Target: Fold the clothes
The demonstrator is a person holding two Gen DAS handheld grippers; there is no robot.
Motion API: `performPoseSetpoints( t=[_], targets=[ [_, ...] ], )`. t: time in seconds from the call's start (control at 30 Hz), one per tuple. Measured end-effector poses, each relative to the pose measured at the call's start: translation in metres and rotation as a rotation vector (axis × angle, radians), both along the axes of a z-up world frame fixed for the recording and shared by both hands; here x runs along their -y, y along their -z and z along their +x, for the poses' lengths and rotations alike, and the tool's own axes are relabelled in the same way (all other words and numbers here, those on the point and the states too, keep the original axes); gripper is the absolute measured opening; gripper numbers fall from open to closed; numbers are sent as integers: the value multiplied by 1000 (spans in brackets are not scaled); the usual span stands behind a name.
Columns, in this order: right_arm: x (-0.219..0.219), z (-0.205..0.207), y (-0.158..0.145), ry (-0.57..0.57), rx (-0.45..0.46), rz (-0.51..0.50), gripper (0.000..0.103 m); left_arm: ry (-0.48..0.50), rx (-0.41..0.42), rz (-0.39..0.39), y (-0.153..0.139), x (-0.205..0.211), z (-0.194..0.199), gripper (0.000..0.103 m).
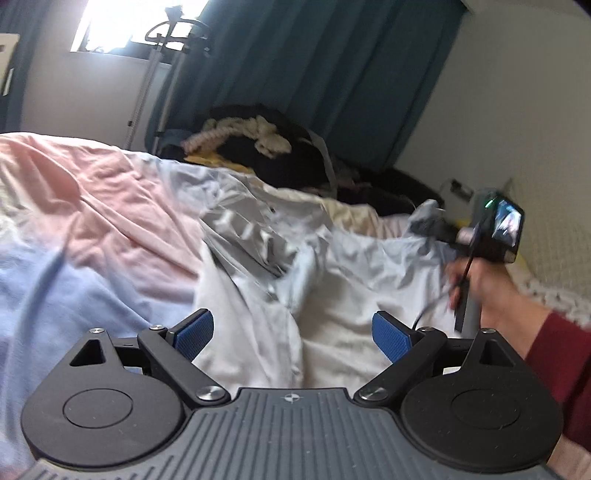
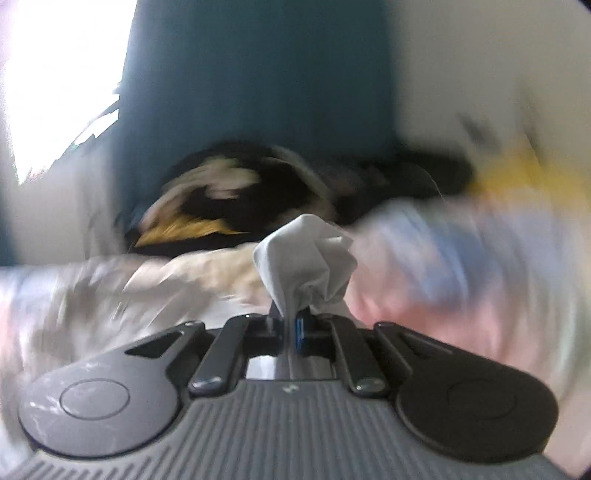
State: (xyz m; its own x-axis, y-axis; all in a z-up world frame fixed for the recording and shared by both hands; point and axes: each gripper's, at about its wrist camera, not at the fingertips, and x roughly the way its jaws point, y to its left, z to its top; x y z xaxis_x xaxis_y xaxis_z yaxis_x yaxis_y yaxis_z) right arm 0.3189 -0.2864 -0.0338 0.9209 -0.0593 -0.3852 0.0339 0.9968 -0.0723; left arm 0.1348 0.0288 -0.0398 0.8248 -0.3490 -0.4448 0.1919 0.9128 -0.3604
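Shirt [image 1: 332,295]: white, crumpled, lies across the middle of the bed [image 1: 74,258], over a pink and pale-blue sheet [image 1: 110,206]. Grey panel with pale stripes [image 1: 251,236] rumpled near its centre. Deep creases throughout, no flat edge visible.

Left gripper [image 1: 293,336] hovers above the near part of the shirt, jaws spread wide, blue pads [image 1: 195,334] empty, not touching cloth. Open sheet to its left, free of clutter as far as the bed's edge.

Right gripper [image 2: 291,325] closed tight on a bunched tip of the shirt [image 2: 306,254], the white fabric puffing out past the fingertips. Seen from the left wrist view at the right side of the bed, held by a hand [image 1: 484,291] in a dark red sleeve [image 1: 565,369], close to the white wall [image 1: 517,110].

Far edge of the bed crowded by a dark pile of clothes [image 1: 280,155] with cream and yellow pieces, set against a teal curtain [image 1: 314,66]. Bright window [image 1: 136,22] at upper left. Right wrist view heavily blurred; little else readable there.
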Motion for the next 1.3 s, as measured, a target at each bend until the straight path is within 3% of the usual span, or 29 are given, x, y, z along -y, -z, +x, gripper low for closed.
performPoseSetpoints(
  t=[0.1,0.2,0.27,0.33,0.43,0.5,0.67,0.87,0.97,1.3],
  targets=[
    [-69,-12,19,-199,-36,-257,11,-27,-2,-3,3,-8,5,94],
    [-109,-18,50,-289,-157,-327,12,-53,-4,-6,6,-17,9,94],
    [-106,-31,47,-287,-169,-288,16,-53,-8,2,6,-22,11,94],
    [-103,-43,45,-285,-181,-249,33,-48,-8,3,8,-24,13,94],
    [-99,-62,42,-282,-199,-190,48,-35,2,3,8,-23,15,94],
    [-96,-75,40,-279,-211,-151,52,-27,19,18,8,-20,15,94],
    [-88,-107,33,-269,-239,-50,51,3,51,73,10,-6,11,94],
    [-47,-185,8,-125,-143,157,51,51,93,154,16,12,4,94],
    [-34,-200,16,-58,-115,182,50,65,106,181,15,20,-2,94],
    [0,-152,75,27,-248,303,23,159,184,302,9,54,-9,94]
  ],
)
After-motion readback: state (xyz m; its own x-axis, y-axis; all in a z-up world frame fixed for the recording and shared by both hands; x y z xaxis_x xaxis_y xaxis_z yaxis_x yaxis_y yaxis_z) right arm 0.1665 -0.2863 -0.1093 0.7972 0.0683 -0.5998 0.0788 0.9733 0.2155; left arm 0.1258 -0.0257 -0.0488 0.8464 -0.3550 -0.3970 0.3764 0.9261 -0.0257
